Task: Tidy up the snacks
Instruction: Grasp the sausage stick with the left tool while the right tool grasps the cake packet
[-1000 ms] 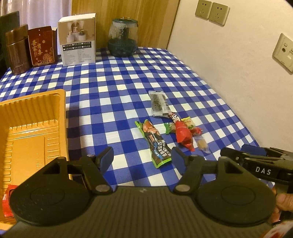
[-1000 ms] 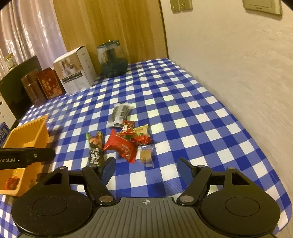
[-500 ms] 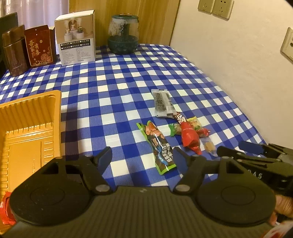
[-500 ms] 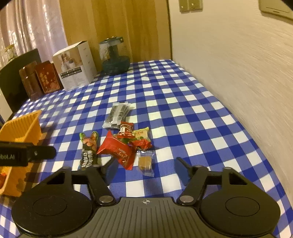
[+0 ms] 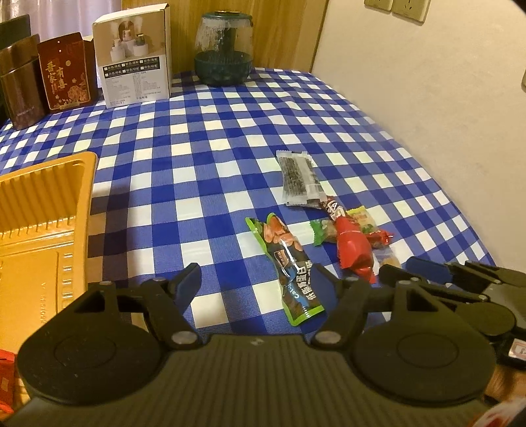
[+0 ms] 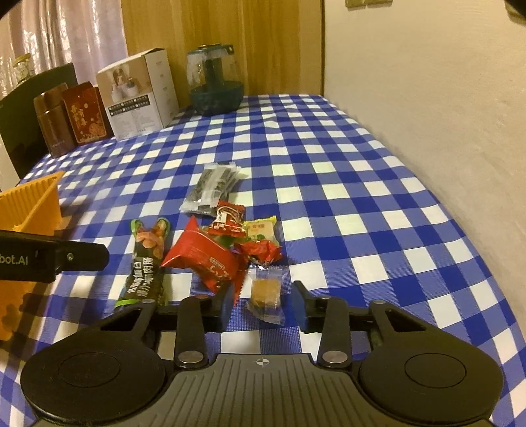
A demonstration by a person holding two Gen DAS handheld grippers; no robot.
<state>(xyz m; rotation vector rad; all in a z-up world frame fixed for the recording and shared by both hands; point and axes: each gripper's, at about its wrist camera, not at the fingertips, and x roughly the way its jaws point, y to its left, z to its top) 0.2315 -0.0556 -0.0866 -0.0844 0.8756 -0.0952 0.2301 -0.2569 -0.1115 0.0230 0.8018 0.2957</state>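
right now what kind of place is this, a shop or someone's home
Most likely a home, a dining or side table against a wall. A checked tablecloth covers it, wall sockets sit above, a curtain hangs behind, and gift boxes stand at the back with loose snacks in front.

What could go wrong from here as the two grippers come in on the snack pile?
1. The right gripper is closing around the small clear-wrapped candy; the red packet lies against its left finger and could get pinched or dragged too.
2. The left gripper is open by the green sausage pack, near the right's fingers: they might collide.
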